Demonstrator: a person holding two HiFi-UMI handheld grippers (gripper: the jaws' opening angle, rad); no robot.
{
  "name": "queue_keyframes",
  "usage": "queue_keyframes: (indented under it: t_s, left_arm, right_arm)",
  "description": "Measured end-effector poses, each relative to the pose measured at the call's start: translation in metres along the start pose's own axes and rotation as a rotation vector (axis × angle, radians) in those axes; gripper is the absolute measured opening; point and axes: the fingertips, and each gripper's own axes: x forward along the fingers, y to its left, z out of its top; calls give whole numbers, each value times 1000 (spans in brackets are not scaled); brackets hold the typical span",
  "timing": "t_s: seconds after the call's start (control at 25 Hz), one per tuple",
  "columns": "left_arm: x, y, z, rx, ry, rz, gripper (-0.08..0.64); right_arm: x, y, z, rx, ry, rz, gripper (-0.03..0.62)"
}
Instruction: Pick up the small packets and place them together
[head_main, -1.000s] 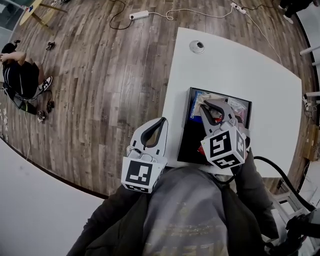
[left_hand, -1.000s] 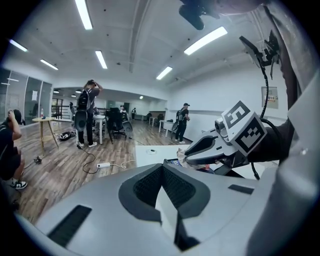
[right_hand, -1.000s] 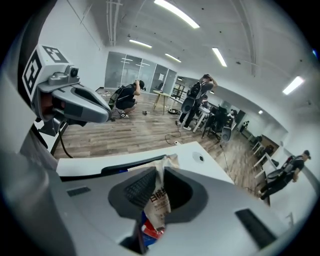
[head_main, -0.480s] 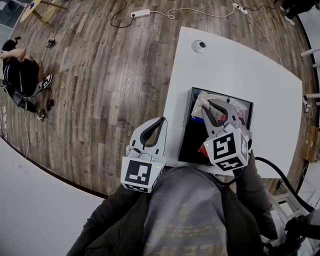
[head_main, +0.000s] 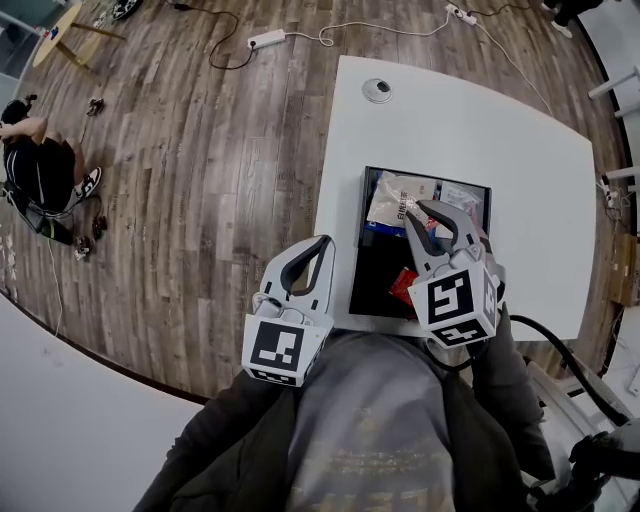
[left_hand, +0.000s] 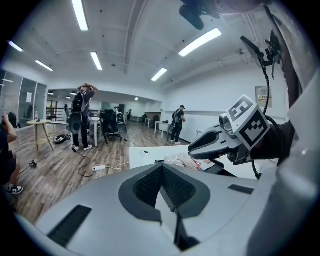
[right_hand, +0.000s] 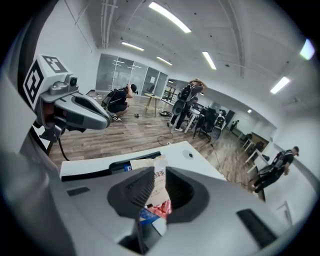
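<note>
A black tray (head_main: 372, 292) lies on the white table (head_main: 500, 130) and holds several small packets. My right gripper (head_main: 428, 212) hangs over the tray. Its jaws have just been opening a little, and they are shut on a white crinkled packet (head_main: 395, 200) with red print. That packet (right_hand: 159, 176) stands upright between the pads in the right gripper view. A red packet (head_main: 403, 285) and a clear one (head_main: 460, 198) lie in the tray. My left gripper (head_main: 318, 245) hovers off the table's left edge, shut and empty (left_hand: 162, 167).
A round cable grommet (head_main: 377, 90) sits at the table's far end. A power strip (head_main: 265, 38) and cables lie on the wood floor. A person (head_main: 35, 165) crouches at far left, and others stand among desks across the room (right_hand: 192, 107).
My right gripper has drawn back and up over the tray, and the white packet has come up with it at the tips. The left gripper has stayed where it was.
</note>
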Motion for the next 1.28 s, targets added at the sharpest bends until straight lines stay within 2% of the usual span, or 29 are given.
queue_keyframes:
  t_s: [0.28, 0.4, 0.68, 0.84, 1.04, 1.28]
  left_arm:
    - [-3, -32, -1, 33, 18, -57, 3]
    - [-1, -43, -2, 44, 29, -83, 3]
    - [9, -70, -11, 57, 56, -149, 3]
    - [14, -73, -13, 68, 64, -158, 3]
    - [17, -69, -11, 65, 69, -144, 3]
    - [16, -60, -13, 63, 69, -122, 3]
  right_arm:
    - [-31, 12, -24, 51, -4, 7, 69]
    - [-43, 28, -42, 68, 13, 55, 69]
    - [-49, 59, -107, 127, 134, 161, 69]
    - [-42, 72, -115, 143, 152, 203, 69]
    - [-30, 91, -113, 117, 160, 289, 69]
    - [-17, 114, -125, 86, 219, 396, 166]
